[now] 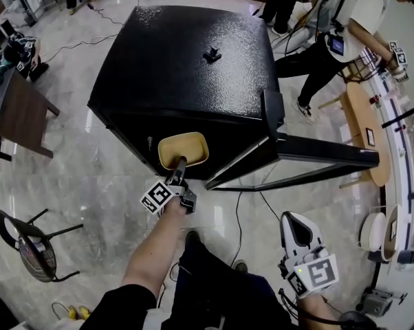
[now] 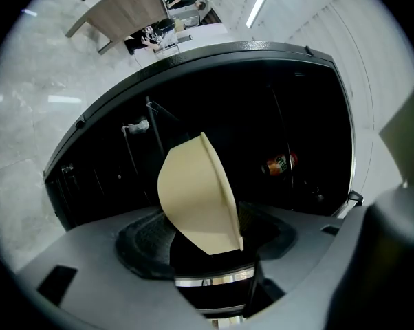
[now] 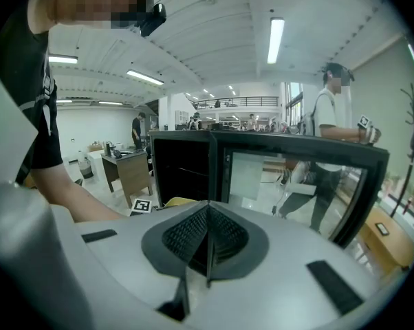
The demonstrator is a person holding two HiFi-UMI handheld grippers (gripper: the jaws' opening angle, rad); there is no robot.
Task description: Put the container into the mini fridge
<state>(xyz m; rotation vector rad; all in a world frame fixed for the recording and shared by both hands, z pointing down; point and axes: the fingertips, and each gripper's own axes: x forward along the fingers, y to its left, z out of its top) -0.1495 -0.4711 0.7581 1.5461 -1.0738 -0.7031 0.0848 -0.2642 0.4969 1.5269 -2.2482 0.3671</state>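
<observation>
A black mini fridge (image 1: 186,60) stands in front of me with its door (image 1: 317,158) swung open to the right. A beige container (image 1: 183,150) sits at the fridge's open front, mouth up. My left gripper (image 1: 180,165) reaches to its near edge. In the left gripper view the container (image 2: 193,191) lies tilted between the wide-set jaws of the left gripper (image 2: 207,253), with a dark gap beside it, so the jaws stand open around it. My right gripper (image 1: 296,229) hangs low at the right, its jaws (image 3: 207,246) shut on nothing, facing the fridge door (image 3: 289,177).
A can (image 2: 279,163) stands inside the dark fridge (image 2: 296,115). A small black object (image 1: 212,53) lies on the fridge top. A cable (image 1: 238,218) runs over the floor. A brown table (image 1: 21,112) and a chair (image 1: 35,246) are left; a person (image 1: 338,33) and a wooden table (image 1: 365,126) are right.
</observation>
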